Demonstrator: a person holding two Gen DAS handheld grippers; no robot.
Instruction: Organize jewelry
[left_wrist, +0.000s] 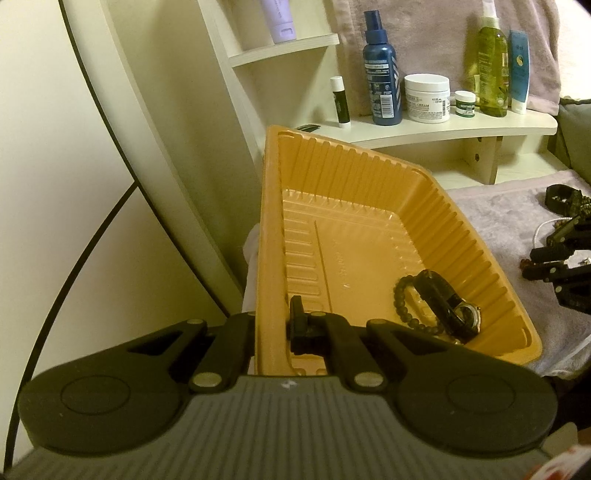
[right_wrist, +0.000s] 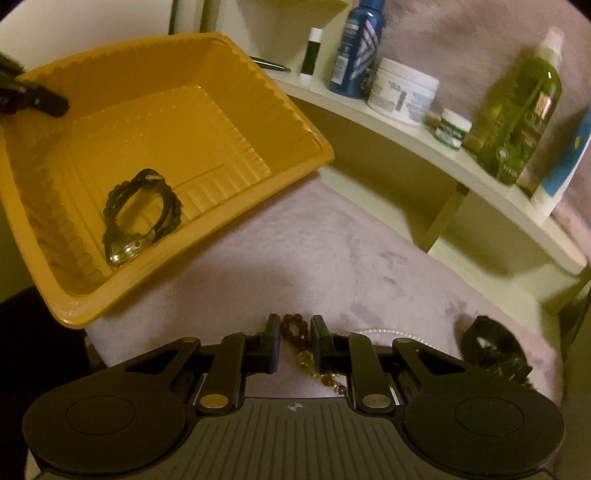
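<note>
Meanwhile, left hand-held gripper (left_wrist: 271, 328) clamps the tray (left_wrist: 369, 229) wall, its length running away.

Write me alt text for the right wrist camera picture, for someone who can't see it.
The right gripper has a string of brown beads between its fingers on a pinkish cloth. To its upper left, a tilted yellow tray holds a watch and a dark bead bracelet. Bottles and jars stand on a shelf behind.
</note>
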